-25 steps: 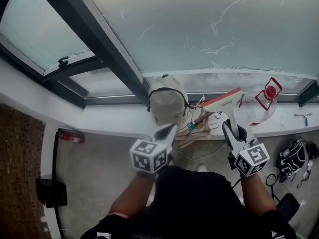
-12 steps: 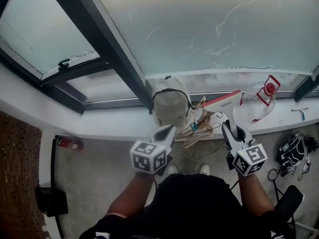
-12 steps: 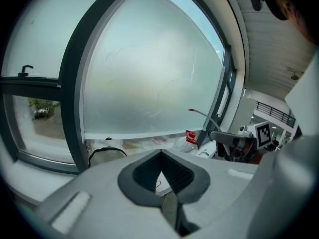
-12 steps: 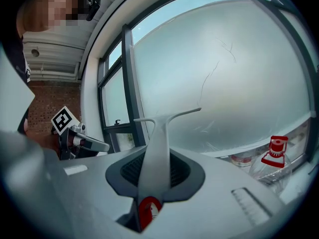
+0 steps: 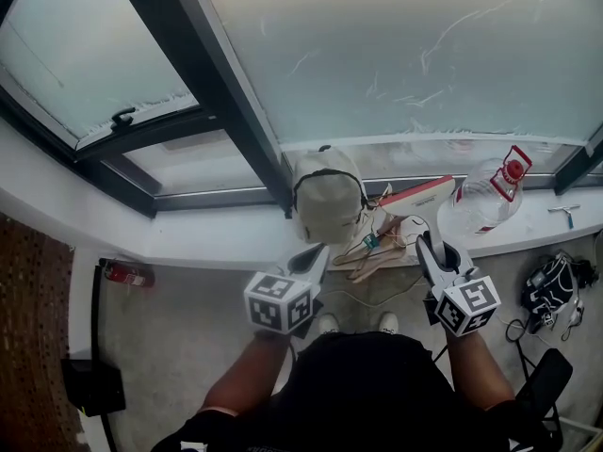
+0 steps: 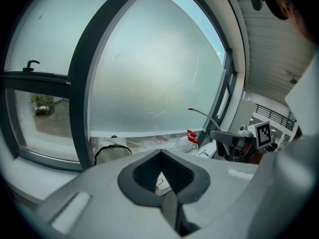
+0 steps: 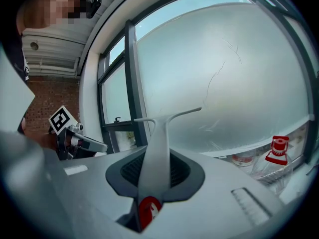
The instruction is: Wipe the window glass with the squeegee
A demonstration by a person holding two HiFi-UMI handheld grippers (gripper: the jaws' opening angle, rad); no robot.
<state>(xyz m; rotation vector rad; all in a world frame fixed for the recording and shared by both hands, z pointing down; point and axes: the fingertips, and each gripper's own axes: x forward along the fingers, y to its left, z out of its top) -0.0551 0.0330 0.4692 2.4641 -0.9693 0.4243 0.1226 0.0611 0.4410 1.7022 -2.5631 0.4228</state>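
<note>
Right gripper (image 5: 431,245) clamps the squeegee (image 5: 417,192) by its handle, blade uppermost, over the sill (image 5: 207,238) below the glass (image 5: 377,45). The blade appears clear of the glass. Left gripper (image 5: 315,256) has its jaws together on nothing. Compared with a second ago, both grippers and the blade sit slightly lower in the head view.

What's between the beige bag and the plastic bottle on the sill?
The squeegee, held in the right gripper: its red-and-white blade spans the gap from beige bag to plastic bottle. Wooden hangers lie beside the bag. Head view shows it.
</note>
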